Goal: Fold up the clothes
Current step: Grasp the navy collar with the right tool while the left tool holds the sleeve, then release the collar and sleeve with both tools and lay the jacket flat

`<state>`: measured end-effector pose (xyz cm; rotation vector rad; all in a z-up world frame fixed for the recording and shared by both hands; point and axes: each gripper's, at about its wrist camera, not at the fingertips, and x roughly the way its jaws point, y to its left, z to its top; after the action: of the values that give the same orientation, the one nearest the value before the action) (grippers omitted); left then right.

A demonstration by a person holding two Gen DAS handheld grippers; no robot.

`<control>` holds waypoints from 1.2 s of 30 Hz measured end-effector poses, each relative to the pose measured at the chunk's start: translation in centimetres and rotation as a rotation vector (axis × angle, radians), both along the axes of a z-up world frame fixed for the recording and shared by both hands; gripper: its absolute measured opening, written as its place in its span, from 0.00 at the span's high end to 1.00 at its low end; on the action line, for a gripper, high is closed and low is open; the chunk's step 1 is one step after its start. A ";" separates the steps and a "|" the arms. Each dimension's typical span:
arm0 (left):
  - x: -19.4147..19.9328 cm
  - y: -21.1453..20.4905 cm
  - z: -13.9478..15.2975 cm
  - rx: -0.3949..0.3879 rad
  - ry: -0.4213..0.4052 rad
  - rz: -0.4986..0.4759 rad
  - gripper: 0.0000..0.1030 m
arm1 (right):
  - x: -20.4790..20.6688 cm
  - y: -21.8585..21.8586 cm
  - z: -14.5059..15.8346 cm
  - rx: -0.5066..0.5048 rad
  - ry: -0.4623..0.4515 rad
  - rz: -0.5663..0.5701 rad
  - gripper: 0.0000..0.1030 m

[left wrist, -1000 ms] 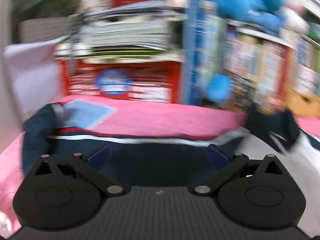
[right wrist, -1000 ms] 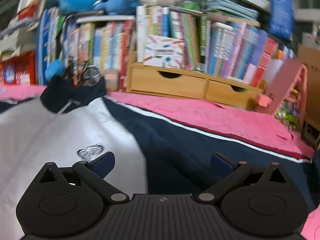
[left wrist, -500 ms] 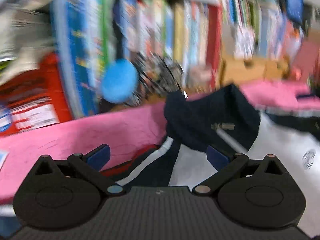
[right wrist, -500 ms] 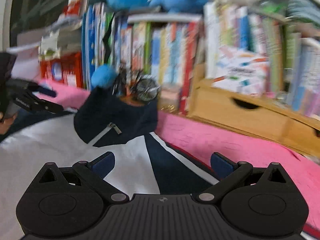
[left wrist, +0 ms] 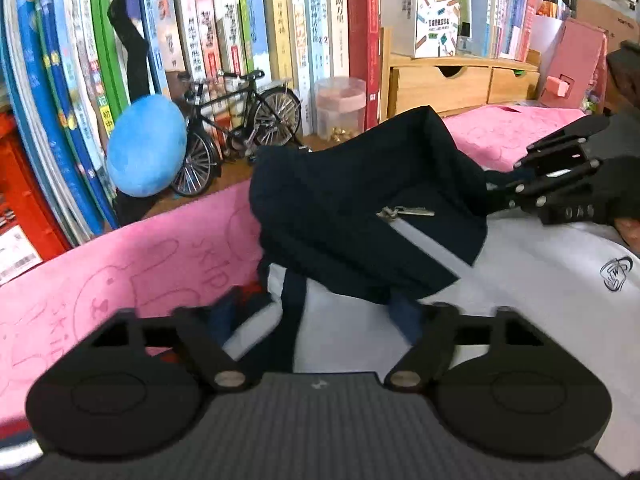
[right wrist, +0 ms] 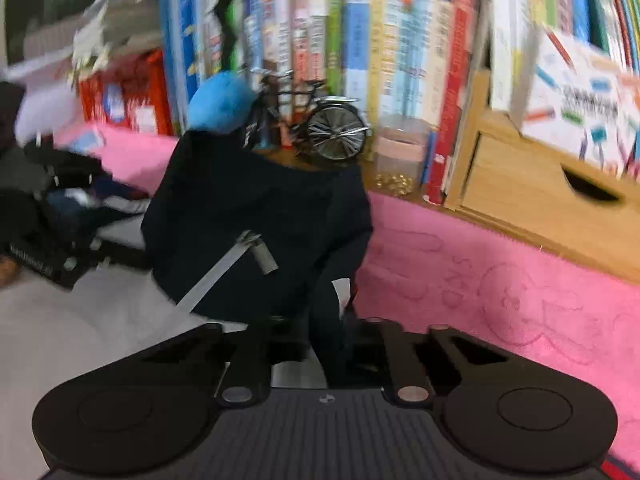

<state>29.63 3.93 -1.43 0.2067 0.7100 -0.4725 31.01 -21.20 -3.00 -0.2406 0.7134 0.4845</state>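
Observation:
A white and navy zip jacket lies on the pink cloth. Its navy collar stands up at the back, also in the right wrist view. My left gripper is partly closed around the jacket's left shoulder seam, its blue pads beside the fabric. My right gripper is shut on the navy shoulder fabric right of the collar. It shows from the side in the left wrist view. The left gripper shows blurred in the right wrist view.
A shelf of books runs along the back. In front of it stand a model bicycle, a blue plush ball, a clear jar and a wooden drawer box. A pink box stands at far right.
Both grippers swung in toward the collar from the sleeves. The right jaws went from wide open to shut on the shoulder fabric. The left jaws have narrowed around the left shoulder.

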 end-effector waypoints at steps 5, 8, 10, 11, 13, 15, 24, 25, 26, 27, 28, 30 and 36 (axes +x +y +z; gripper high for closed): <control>-0.5 -1.9 0.9 0.051 -0.082 0.069 0.65 | -1.3 1.3 1.6 -0.113 -0.133 -0.067 0.90; 1.1 -3.0 1.6 0.048 -0.145 0.146 0.92 | -0.7 1.4 2.4 -0.171 -0.200 -0.120 0.91; 2.9 -3.6 1.8 0.079 -0.193 0.225 0.99 | 0.3 1.1 2.4 -0.185 -0.213 -0.153 0.91; 3.9 -3.4 1.7 0.047 -0.175 0.248 0.98 | 1.1 0.8 2.1 -0.182 -0.207 -0.173 0.91; 5.5 -2.8 1.4 -0.014 -0.137 0.299 0.98 | 2.7 0.4 1.1 -0.187 -0.184 -0.210 0.91; 5.0 -2.3 1.1 -0.017 -0.136 0.304 0.97 | 4.3 0.2 -0.3 -0.201 -0.155 -0.243 0.91; -3.0 -0.2 3.2 -0.019 -0.077 0.241 0.44 | 5.1 -3.0 1.5 -0.017 -0.113 -0.305 0.43; -4.6 0.0 3.2 -0.028 -0.070 0.227 0.23 | 3.6 -3.8 2.6 0.032 -0.113 -0.257 0.27; -6.3 0.1 3.0 -0.028 -0.063 0.219 0.14 | 1.5 -4.7 3.6 0.072 -0.124 -0.206 0.24; -7.7 0.1 2.8 -0.025 -0.055 0.213 0.14 | -0.9 -5.2 4.3 0.090 -0.132 -0.160 0.24; -8.9 0.0 2.5 -0.022 -0.036 0.215 0.14 | -3.3 -5.7 5.0 0.109 -0.140 -0.114 0.23; -11.3 -0.1 2.1 -0.026 -0.003 0.220 0.14 | -8.0 -6.3 6.0 0.126 -0.142 -0.033 0.22; -18.4 -1.4 1.7 -0.003 0.026 0.140 0.00 | -21.8 -7.4 4.4 0.141 -0.057 0.148 0.18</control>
<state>11.23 2.54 0.27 0.1468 0.7441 -0.3428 9.19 -28.60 1.43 -0.1752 0.6051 0.6642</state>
